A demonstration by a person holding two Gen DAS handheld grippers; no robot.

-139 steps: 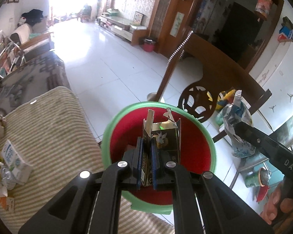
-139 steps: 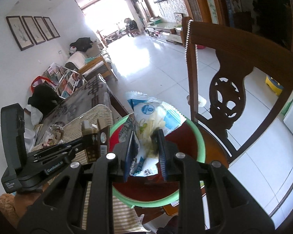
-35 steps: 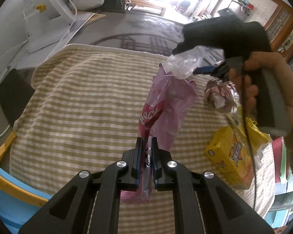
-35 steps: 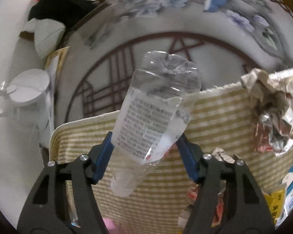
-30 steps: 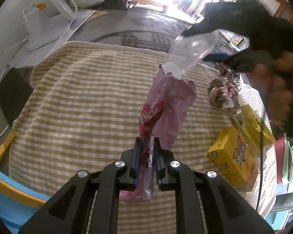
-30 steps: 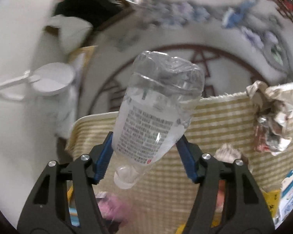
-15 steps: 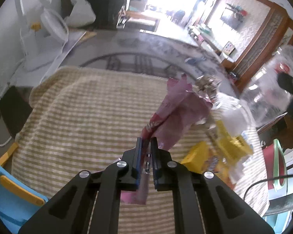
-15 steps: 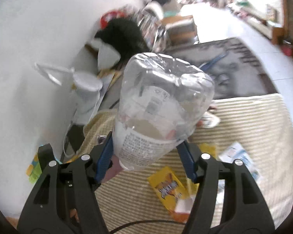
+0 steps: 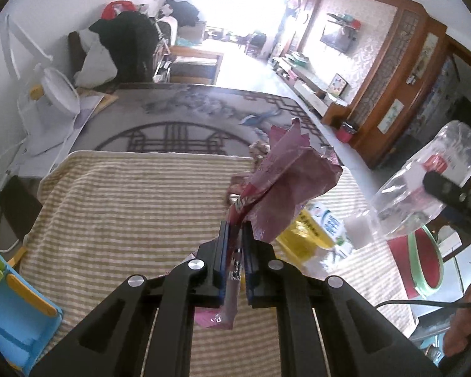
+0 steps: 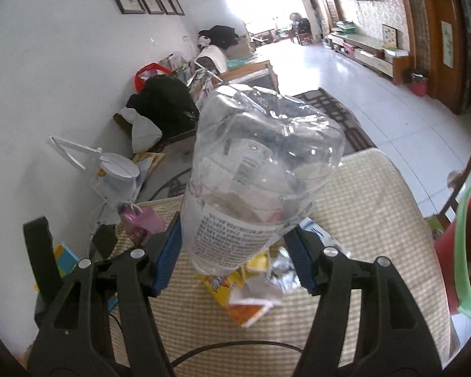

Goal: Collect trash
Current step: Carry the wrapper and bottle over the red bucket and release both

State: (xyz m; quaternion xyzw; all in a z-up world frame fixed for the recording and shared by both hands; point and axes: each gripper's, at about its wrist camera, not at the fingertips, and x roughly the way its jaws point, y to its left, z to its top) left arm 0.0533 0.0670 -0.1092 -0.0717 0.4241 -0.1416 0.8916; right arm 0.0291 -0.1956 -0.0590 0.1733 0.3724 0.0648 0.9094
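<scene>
My left gripper [image 9: 235,251] is shut on a crumpled pink snack bag [image 9: 285,176] and holds it above the striped tablecloth [image 9: 125,207]. My right gripper [image 10: 235,251] is shut on a clear plastic bottle [image 10: 260,169], lifted over the table; the bottle also shows at the right of the left wrist view [image 9: 424,185]. The red basin with a green rim [image 9: 420,267] stands past the table's right end and shows at the right edge of the right wrist view [image 10: 464,251]. A yellow box [image 9: 301,235] and white wrappers [image 9: 329,223] lie on the cloth.
A yellow box and torn wrappers [image 10: 245,289] lie under the bottle. A white fan [image 9: 50,94] stands at the table's far left. A patterned grey table top [image 9: 185,119] lies beyond the cloth. A blue toy [image 9: 12,308] sits at the near left edge. A cable [image 10: 235,348] runs over the cloth.
Both grippers have lifted and swung right toward the basin, each still holding its item. The bottle has moved from over the table's middle to its right end.
</scene>
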